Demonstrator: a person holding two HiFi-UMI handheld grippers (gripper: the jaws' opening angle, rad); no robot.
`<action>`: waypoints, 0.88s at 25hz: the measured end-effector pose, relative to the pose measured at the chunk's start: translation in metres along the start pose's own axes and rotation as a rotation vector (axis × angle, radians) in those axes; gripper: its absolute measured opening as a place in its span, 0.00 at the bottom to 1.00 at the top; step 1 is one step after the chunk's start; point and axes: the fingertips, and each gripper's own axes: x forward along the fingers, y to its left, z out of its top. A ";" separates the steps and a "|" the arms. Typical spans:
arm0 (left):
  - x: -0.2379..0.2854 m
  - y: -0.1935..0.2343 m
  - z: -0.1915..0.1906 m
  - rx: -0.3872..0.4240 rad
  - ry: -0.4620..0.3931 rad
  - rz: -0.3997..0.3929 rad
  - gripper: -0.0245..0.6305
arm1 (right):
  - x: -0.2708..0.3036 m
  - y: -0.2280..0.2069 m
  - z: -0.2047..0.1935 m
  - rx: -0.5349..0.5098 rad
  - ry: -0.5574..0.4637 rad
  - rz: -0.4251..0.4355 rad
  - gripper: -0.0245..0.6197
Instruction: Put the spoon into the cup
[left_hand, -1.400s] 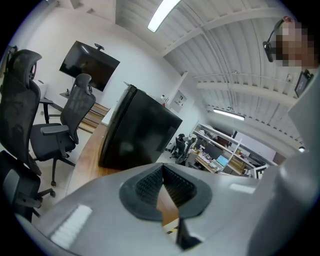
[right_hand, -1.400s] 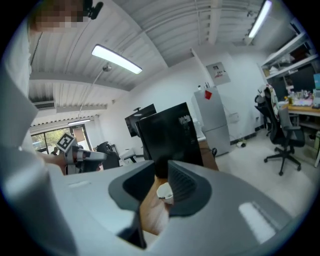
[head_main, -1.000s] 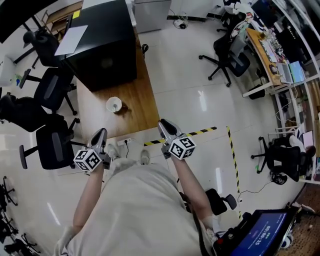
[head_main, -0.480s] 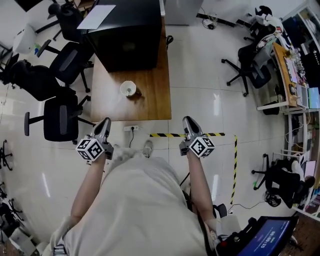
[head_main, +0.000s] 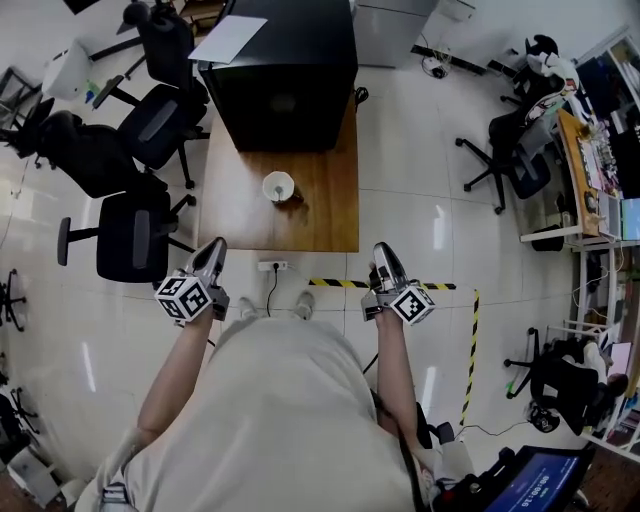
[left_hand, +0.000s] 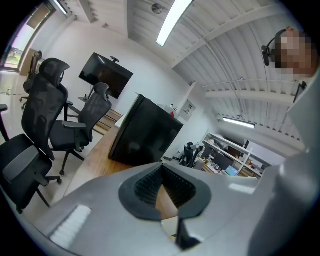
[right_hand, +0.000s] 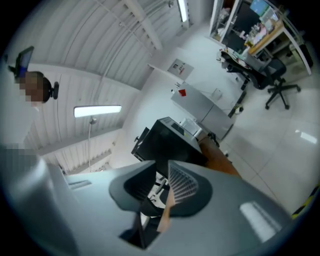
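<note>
A white cup (head_main: 278, 186) stands on the wooden table (head_main: 320, 215), a little left of its middle. A small dark object (head_main: 292, 198) lies against the cup's right side; it is too small to tell whether it is the spoon. My left gripper (head_main: 214, 248) hangs over the floor just short of the table's near left corner. Its jaws are shut with nothing between them, as the left gripper view (left_hand: 162, 202) also shows. My right gripper (head_main: 381, 252) is off the table's near right corner, also shut and empty (right_hand: 163, 200). Both are well short of the cup.
A large black box (head_main: 285, 80) with a paper sheet (head_main: 228, 40) on top fills the table's far end. Black office chairs (head_main: 130, 235) stand left of the table, more chairs (head_main: 520, 165) at right. A power strip (head_main: 272, 266) and yellow-black tape (head_main: 345, 284) lie on the floor by the near edge.
The person has stepped toward the table, so table and cup now sit nearer the middle of the head view. Both grippers came forward with the body, and the right one rolled.
</note>
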 end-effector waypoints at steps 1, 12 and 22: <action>-0.001 0.003 -0.001 0.004 0.005 -0.004 0.04 | -0.001 0.005 0.000 0.022 -0.023 0.018 0.15; 0.007 -0.010 0.009 0.090 0.045 -0.118 0.04 | 0.015 0.097 0.007 -0.322 0.005 0.091 0.12; 0.026 -0.047 0.040 0.117 0.032 -0.276 0.04 | 0.020 0.151 0.019 -0.418 -0.044 0.139 0.12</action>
